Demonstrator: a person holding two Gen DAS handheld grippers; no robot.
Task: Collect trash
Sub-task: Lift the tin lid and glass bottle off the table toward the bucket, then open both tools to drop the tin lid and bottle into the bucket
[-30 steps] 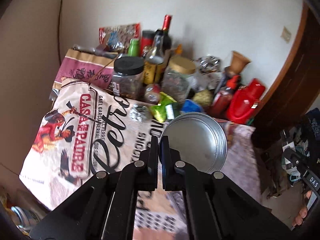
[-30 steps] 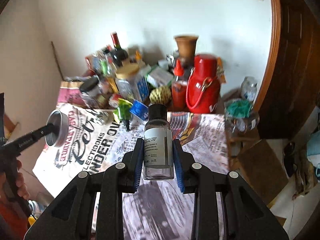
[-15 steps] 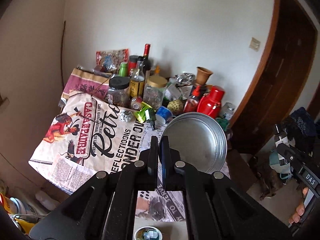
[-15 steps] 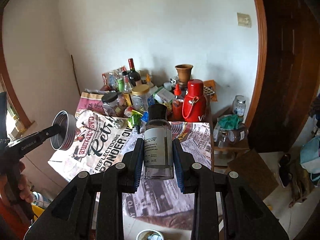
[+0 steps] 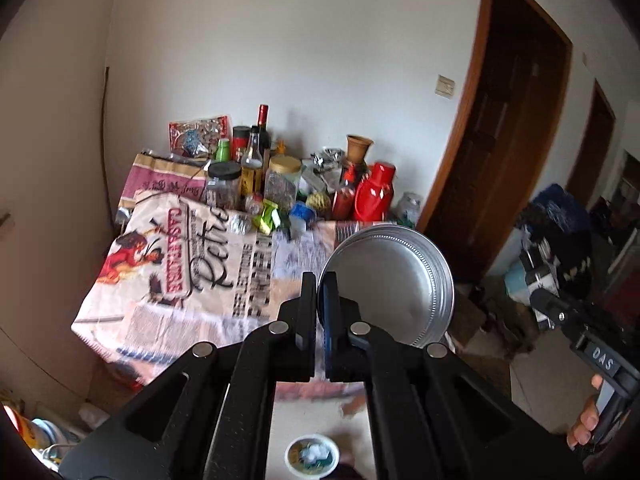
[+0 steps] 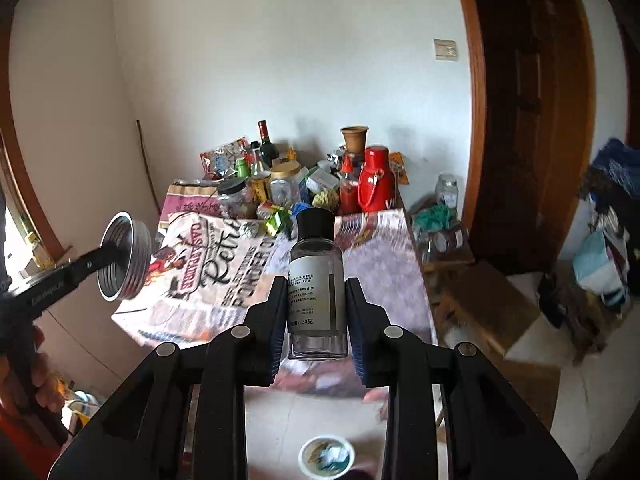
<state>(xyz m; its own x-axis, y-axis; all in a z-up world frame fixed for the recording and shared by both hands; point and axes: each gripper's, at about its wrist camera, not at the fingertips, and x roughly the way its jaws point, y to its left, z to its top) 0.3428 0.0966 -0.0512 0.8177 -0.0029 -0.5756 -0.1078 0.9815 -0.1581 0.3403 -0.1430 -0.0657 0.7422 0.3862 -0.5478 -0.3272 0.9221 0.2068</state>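
The left gripper point(image 5: 319, 308) is clenched on the rim of a round metal tin point(image 5: 390, 286), holding it on edge in the air in front of the table point(image 5: 208, 320), whose printed cloth point(image 6: 208, 268) carries a crowd of bottles and jars along the wall, a red thermos point(image 6: 376, 186) among them. The right gripper point(image 6: 318, 308) grasps a clear bottle point(image 6: 317, 292) with a black cap (upright, white label facing the camera), also held clear of the table. On the floor below both grippers sits a small white cup point(image 6: 327, 456) with scraps inside.
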